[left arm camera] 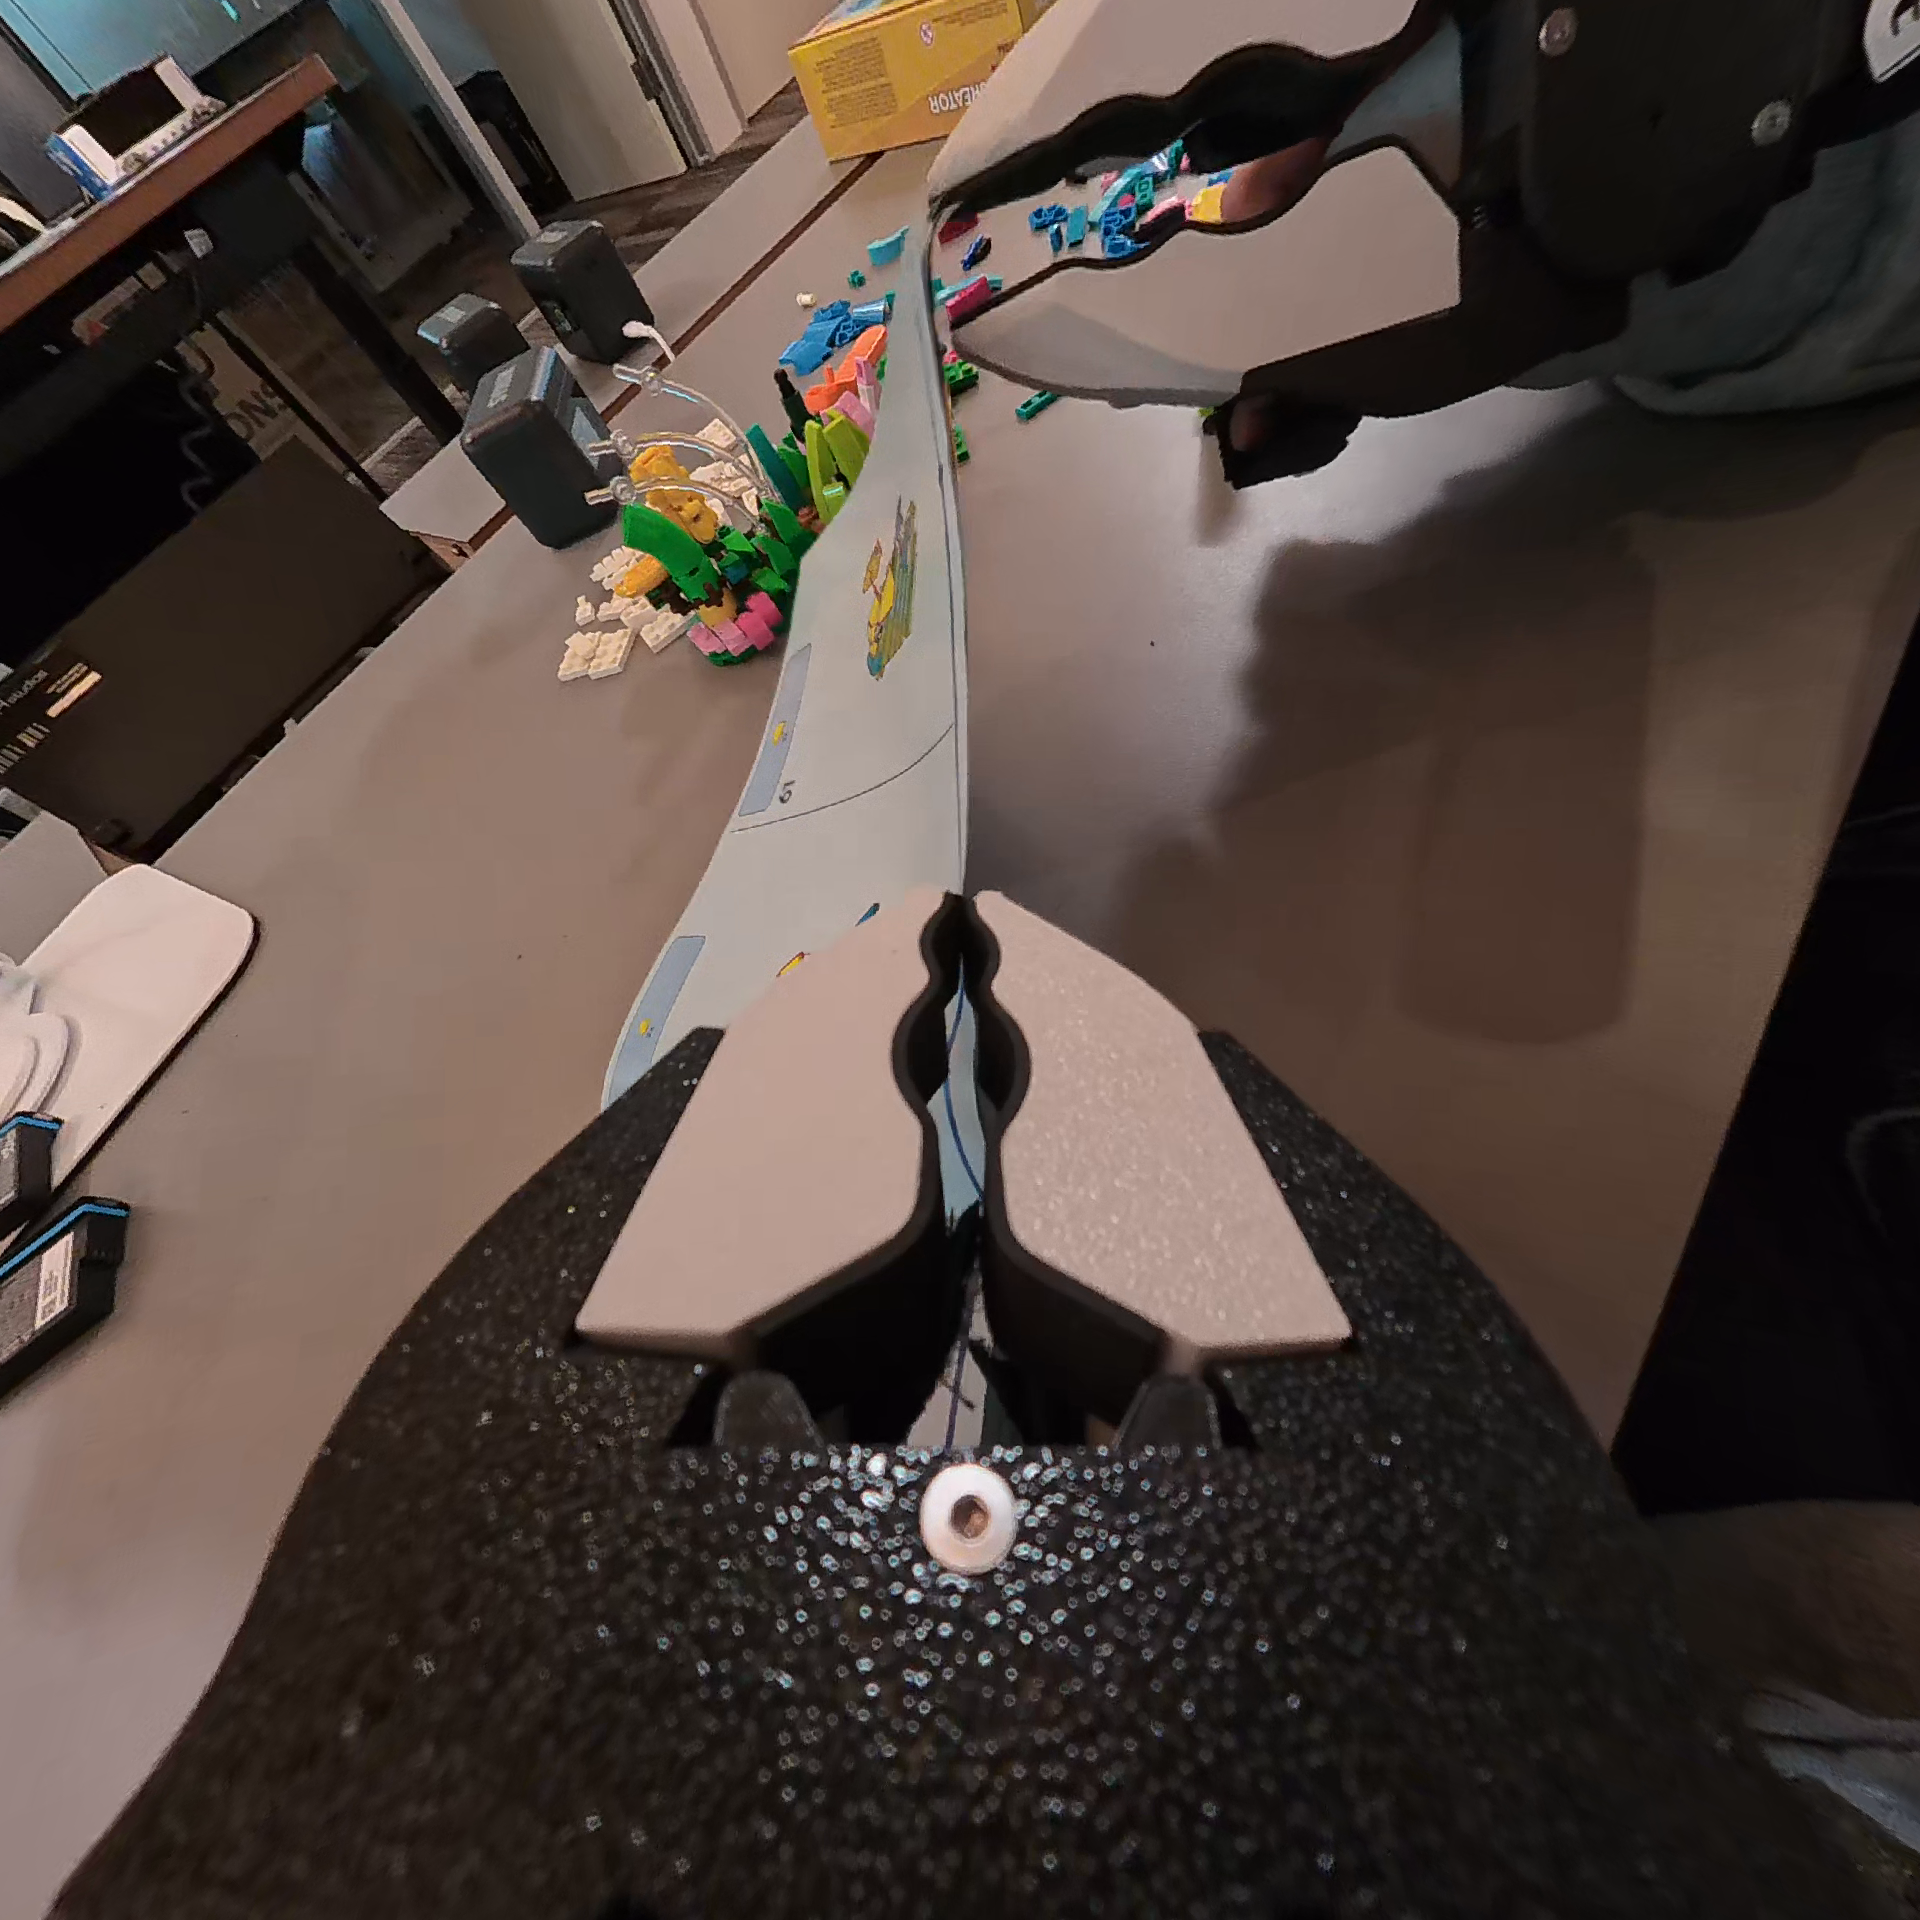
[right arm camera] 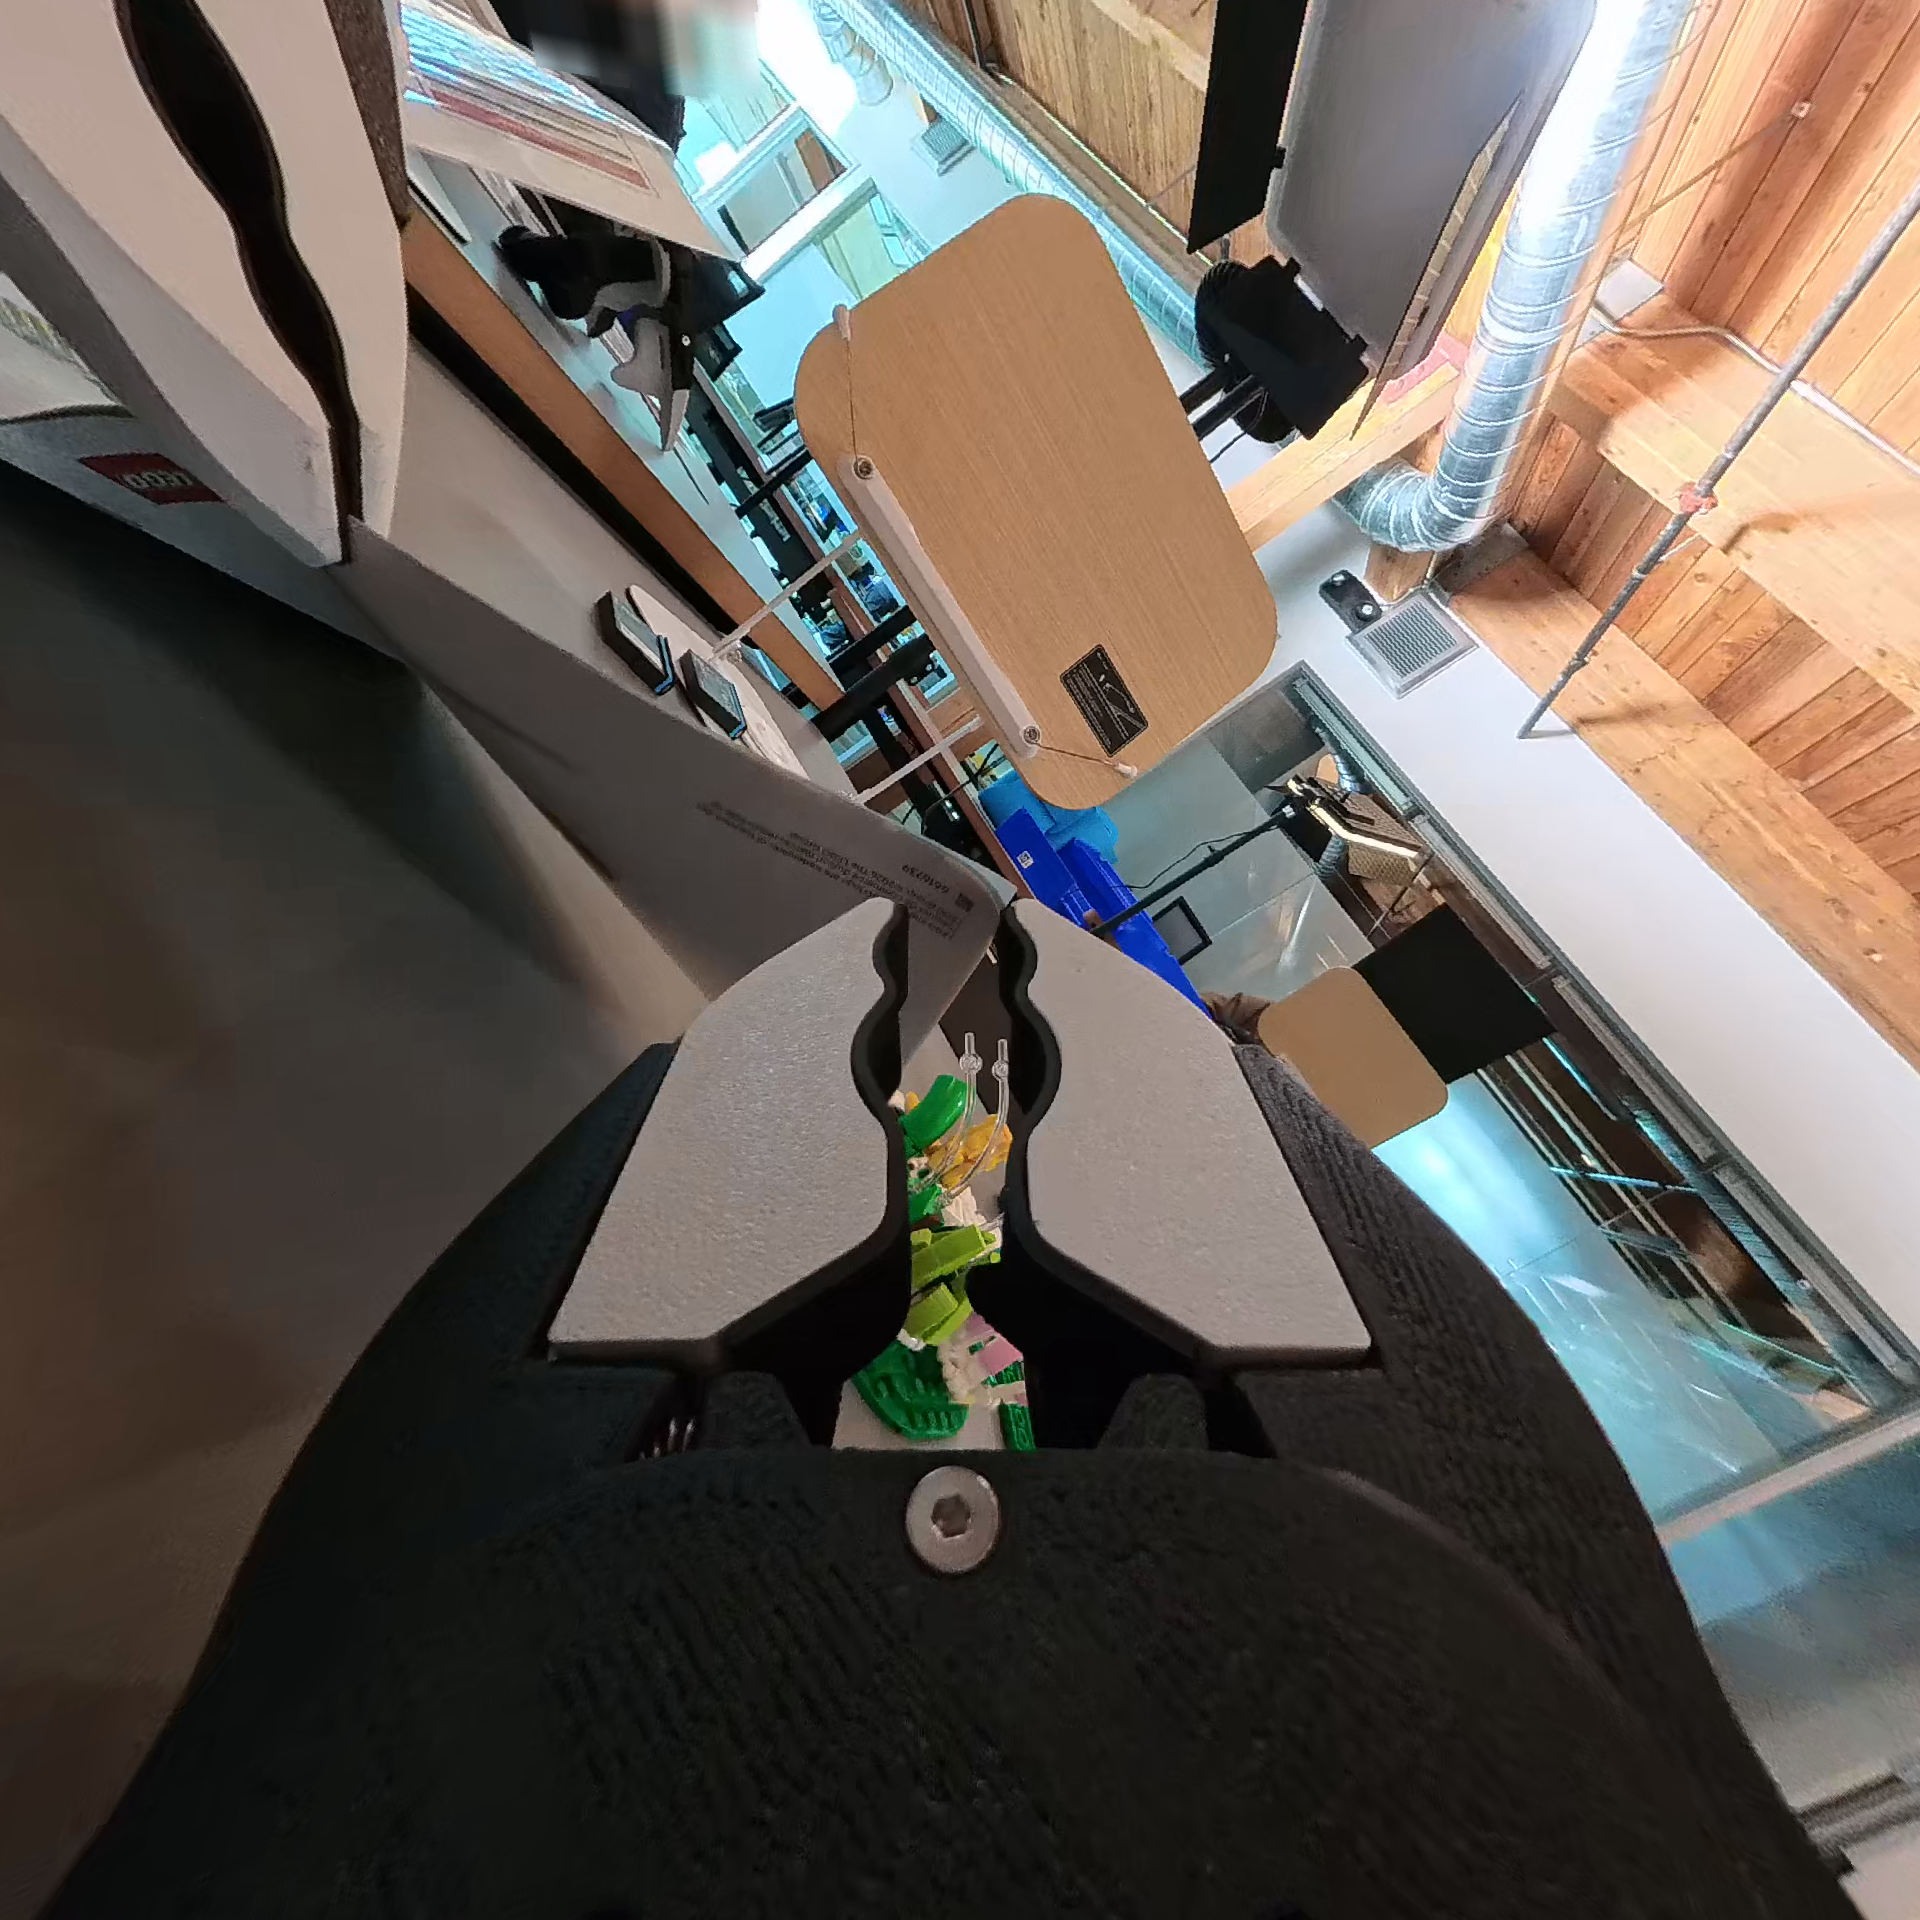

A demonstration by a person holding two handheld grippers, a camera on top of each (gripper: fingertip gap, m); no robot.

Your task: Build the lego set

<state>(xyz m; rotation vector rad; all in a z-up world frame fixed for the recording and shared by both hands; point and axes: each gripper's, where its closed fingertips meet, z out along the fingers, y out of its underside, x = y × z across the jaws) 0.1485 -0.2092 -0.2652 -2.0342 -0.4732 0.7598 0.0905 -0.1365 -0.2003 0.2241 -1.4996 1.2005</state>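
Note:
A pale blue instruction booklet [left arm camera: 862, 790] is held up edge-on above the grey table [left arm camera: 416, 935], bowed between my two grippers. My left gripper [left arm camera: 961, 909] is shut on its near edge. My right gripper [left arm camera: 948, 260] is shut on its far end, and its own view shows the booklet's corner [right arm camera: 831, 862] between the tips [right arm camera: 997, 920]. The left gripper [right arm camera: 343, 520] shows at that view's top left. A partly built model [left arm camera: 707, 561] with green leaves and clear arches stands left of the booklet, and also shows between the right fingers [right arm camera: 945, 1247].
Loose coloured bricks [left arm camera: 1122, 208] lie at the far end near a yellow box [left arm camera: 904, 73], and white plates [left arm camera: 613, 644] lie by the model. Black battery blocks [left arm camera: 530, 457] stand at the table's left edge. A white pad [left arm camera: 135, 966] and flat batteries [left arm camera: 52, 1278] lie near left. The grippers' ends are close to 12 centimeters from one another. The partly built model [left arm camera: 707, 561] is about 20 centimeters from my right fingertips and 25 centimeters from my left.

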